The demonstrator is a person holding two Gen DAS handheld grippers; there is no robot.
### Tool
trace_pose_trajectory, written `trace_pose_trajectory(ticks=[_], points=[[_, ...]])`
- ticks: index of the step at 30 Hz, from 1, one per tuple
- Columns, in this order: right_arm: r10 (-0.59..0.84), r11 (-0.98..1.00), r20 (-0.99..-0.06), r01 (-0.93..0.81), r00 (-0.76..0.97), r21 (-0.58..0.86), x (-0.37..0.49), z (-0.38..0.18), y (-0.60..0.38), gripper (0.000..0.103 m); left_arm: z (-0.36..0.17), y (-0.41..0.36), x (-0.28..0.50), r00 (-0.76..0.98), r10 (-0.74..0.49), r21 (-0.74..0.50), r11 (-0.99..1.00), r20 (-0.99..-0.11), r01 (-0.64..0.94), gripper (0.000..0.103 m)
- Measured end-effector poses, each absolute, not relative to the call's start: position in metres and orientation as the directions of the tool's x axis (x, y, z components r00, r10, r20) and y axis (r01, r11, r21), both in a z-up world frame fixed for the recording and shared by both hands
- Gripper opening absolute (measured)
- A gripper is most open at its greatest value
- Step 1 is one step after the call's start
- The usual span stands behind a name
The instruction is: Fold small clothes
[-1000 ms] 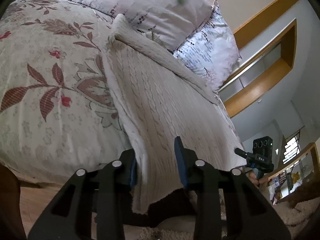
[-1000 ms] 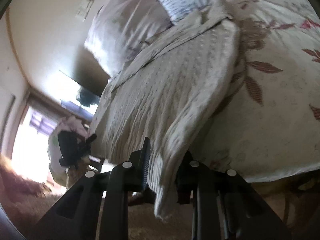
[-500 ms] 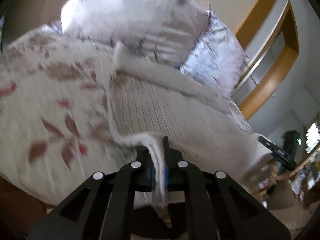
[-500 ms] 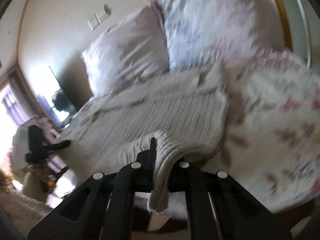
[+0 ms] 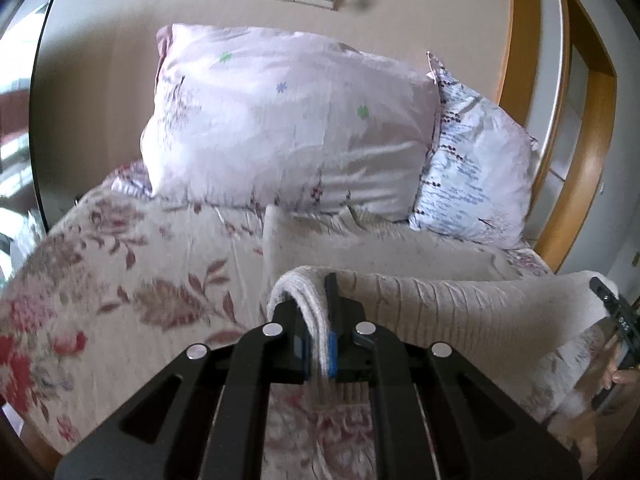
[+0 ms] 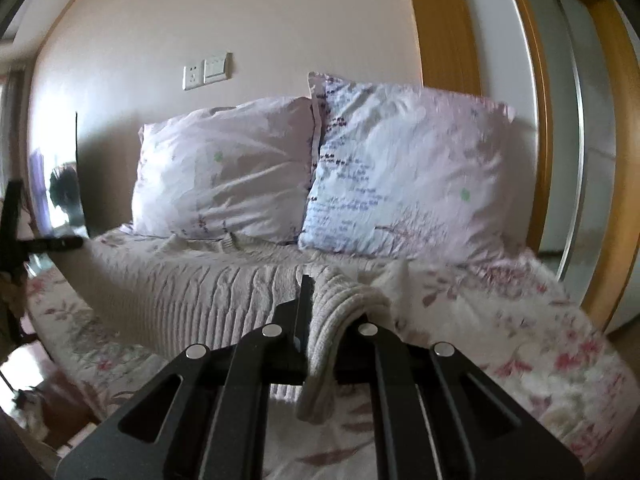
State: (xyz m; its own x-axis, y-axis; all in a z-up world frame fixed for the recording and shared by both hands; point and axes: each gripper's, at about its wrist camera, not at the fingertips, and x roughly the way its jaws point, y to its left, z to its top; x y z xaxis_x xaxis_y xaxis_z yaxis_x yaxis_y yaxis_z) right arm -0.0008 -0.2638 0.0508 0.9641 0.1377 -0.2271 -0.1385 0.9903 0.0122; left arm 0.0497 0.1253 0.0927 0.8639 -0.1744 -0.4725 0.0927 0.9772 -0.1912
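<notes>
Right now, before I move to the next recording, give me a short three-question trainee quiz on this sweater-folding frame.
1. True or false: the left gripper is shut on the cream knit sweater.
2. Multiple choice: what is the right gripper doing? A) hanging open above the floral bedspread B) clamping a hem corner of the sweater C) gripping a pillow
3. Fill in: the lifted hem is being carried toward the ____ at the head of the bed.

Key: 1 true; 2 B; 3 pillows
</notes>
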Motion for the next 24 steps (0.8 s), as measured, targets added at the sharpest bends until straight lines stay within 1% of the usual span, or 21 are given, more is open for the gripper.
trace_pose_trajectory(ticks=[13, 16, 19, 24], points=[[0.029, 0.985, -0.156, -0.054, 0.987, -0.161, 0.028, 0.068, -0.242, 0.007, 0.107, 0.119, 0.092, 0.882, -0.137, -0.162, 0.984, -0.450, 0.070, 0.006], [0.001, 0.980, -0.154, -0.032, 0.988, -0.197, 0.041, 0.072, -0.238, 0.007, 0.112, 0.117, 0.107, 0.887, -0.125, -0.144, 0.987, -0.444, 0.067, 0.006], [-0.009, 0.983, -0.183, -0.025, 0.983, -0.183, 0.068, 0.080, -0.242, 0.007, 0.114, 0.113, 0.131, 0.889, -0.112, -0.129, 0.990, -0.444, 0.061, 0.006], [0.009, 0.998, -0.294, -0.028, 0.956, -0.060, 0.128, 0.082, -0.259, 0.007, 0.107, 0.108, 0.180, 0.881, -0.100, -0.145, 0.989, -0.462, 0.036, 0.006]])
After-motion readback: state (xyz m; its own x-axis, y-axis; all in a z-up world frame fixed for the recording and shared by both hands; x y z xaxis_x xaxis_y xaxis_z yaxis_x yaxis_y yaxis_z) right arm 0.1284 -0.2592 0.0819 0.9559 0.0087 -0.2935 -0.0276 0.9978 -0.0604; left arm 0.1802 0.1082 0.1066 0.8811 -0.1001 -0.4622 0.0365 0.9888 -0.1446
